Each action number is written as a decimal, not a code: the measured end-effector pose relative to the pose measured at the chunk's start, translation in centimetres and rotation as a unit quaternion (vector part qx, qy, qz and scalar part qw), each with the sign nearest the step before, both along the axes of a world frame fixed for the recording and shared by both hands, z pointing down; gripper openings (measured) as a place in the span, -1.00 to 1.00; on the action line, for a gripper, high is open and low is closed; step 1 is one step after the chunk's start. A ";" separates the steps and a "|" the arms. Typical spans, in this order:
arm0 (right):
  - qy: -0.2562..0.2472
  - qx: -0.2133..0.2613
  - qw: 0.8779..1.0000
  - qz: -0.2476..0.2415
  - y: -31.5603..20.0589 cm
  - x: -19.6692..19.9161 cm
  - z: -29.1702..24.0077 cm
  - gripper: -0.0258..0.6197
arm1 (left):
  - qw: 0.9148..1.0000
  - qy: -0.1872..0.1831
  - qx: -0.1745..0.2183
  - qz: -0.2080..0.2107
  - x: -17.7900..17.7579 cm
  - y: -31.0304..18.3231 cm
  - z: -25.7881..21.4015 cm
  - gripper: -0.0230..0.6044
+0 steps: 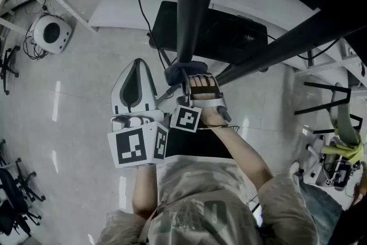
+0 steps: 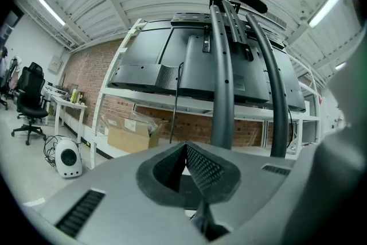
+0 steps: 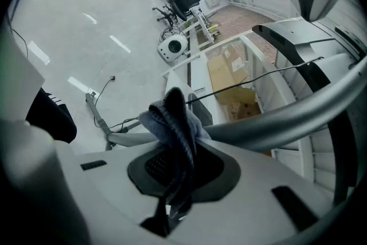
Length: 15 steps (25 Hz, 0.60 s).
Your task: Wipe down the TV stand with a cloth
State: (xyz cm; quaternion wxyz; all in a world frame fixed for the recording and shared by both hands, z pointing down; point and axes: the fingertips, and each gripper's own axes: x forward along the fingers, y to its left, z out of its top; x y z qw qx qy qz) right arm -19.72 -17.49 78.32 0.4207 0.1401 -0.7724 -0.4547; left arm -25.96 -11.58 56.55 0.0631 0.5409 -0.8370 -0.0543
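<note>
The TV stand has dark slanted poles (image 1: 195,3) rising from a black base (image 1: 229,37). In the left gripper view the poles (image 2: 222,66) run up to the back of a TV (image 2: 172,60). My right gripper (image 1: 192,78) is shut on a blue-grey cloth (image 1: 180,73) and holds it against a pole. In the right gripper view the cloth (image 3: 172,120) bunches up between the jaws and touches the grey pole (image 3: 275,123). My left gripper (image 1: 137,66) hovers just left of that pole, apart from it. Its pads (image 2: 200,166) meet at the tips with nothing between them.
A white round device (image 1: 51,33) sits on the floor at the left. A cardboard box (image 2: 129,137) lies on a low white shelf behind the stand. Office chairs (image 3: 183,0) stand farther off. White frames and gear (image 1: 338,146) crowd the right side.
</note>
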 end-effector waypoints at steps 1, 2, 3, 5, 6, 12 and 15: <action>-0.001 -0.007 1.000 0.002 0.1 0.0 -0.2 -0.74 | 1.000 0.000 0.000 0.001 0.0 0.0 -0.3 -0.88; -0.003 -0.016 1.000 0.003 0.3 0.0 -0.7 -0.74 | 1.000 0.001 -0.001 0.001 0.1 0.0 -0.8 -0.88; -0.006 -0.025 1.000 0.004 0.6 0.1 -1.6 -0.74 | 1.000 0.003 -0.002 0.002 0.1 0.2 -1.5 -0.88; -0.012 -0.037 0.999 0.003 1.3 0.7 -4.6 -0.74 | 1.000 0.005 -0.005 0.002 0.2 0.6 -3.9 -0.88; -0.011 -0.041 0.999 0.004 1.7 1.1 -6.4 -0.74 | 1.000 0.006 -0.006 0.001 0.2 0.7 -5.4 -0.88; -0.147 -0.124 0.981 0.040 2.3 2.6 -24.7 -0.74 | 1.000 -0.015 0.012 0.008 0.2 0.8 -17.9 -0.88; -0.279 -0.169 0.942 0.076 1.3 4.3 -34.7 -0.74 | 0.997 -0.062 0.040 0.031 1.5 0.1 -23.9 -0.88</action>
